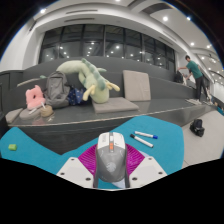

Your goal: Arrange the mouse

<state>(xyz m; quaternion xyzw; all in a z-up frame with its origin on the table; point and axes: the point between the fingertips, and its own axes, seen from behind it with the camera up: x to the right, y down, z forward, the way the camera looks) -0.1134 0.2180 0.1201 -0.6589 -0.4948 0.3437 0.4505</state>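
Two fingers (82,167) flank rounded, smooth grey mouse (111,155), seemingly touching.

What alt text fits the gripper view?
A grey computer mouse sits between the gripper's open pink-padded fingers on a teal mat, two markers lying just beyond it. Farther back are plush toys on a dark table and a person by large windows.

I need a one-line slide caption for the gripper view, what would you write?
Gripper fingers around a grey mouse on the teal mat, two markers just beyond.
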